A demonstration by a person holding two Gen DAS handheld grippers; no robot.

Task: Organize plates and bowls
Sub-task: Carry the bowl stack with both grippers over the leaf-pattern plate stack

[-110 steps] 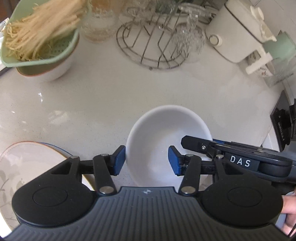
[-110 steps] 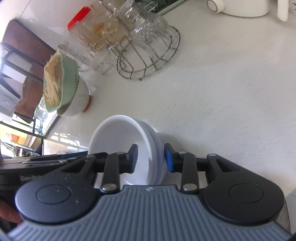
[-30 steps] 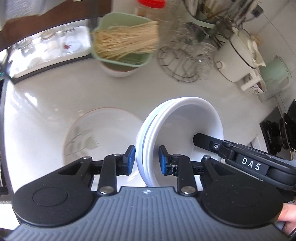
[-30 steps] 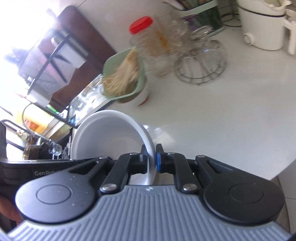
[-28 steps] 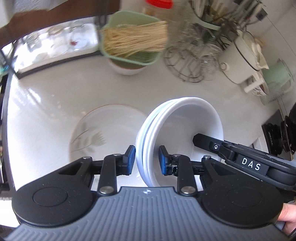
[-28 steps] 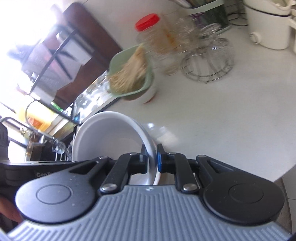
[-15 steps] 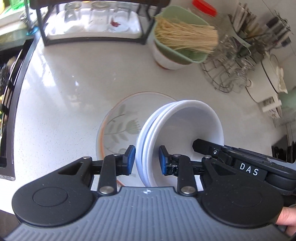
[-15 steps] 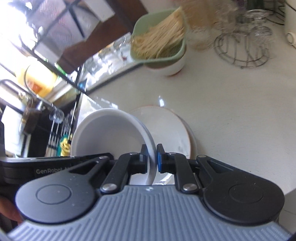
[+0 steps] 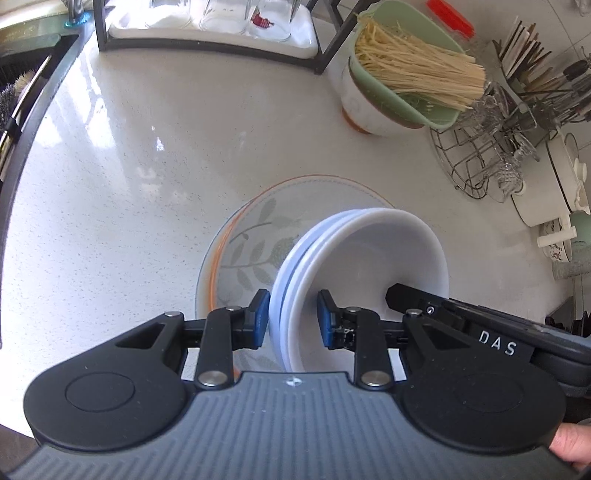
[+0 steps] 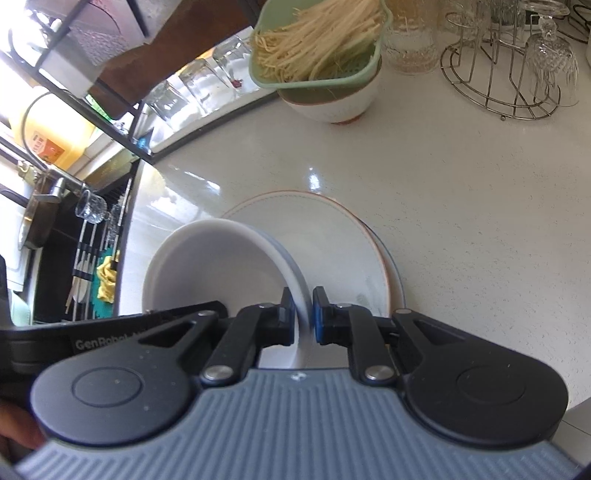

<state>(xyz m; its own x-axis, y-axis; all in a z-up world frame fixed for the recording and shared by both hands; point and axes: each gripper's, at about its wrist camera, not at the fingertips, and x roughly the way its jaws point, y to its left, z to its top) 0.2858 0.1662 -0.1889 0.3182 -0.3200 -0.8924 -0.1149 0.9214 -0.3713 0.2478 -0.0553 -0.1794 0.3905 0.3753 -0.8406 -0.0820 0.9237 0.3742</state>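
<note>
A stack of nested white bowls (image 9: 365, 254) is held tilted above a leaf-patterned plate with an orange rim (image 9: 255, 229) on the white counter. My left gripper (image 9: 293, 317) is shut on the stack's near-left rim. My right gripper (image 10: 303, 317) is shut on the stack's opposite rim (image 10: 295, 277); its body shows in the left wrist view. The bowls (image 10: 214, 269) and the plate (image 10: 332, 236) also show in the right wrist view, the plate partly hidden behind the bowls.
A green colander of noodles sits in a bowl (image 9: 399, 85) at the back. A wire rack with glasses (image 9: 484, 155) and a white cooker (image 9: 554, 184) stand to the right. A black shelf with glasses (image 9: 207, 26) is at the back left; the sink edge (image 9: 26, 103) is far left.
Both grippers closed on the bowl stack, lifted it and carried it left, so it now hangs over the patterned plate. The view has risen and shifted toward the sink side.
</note>
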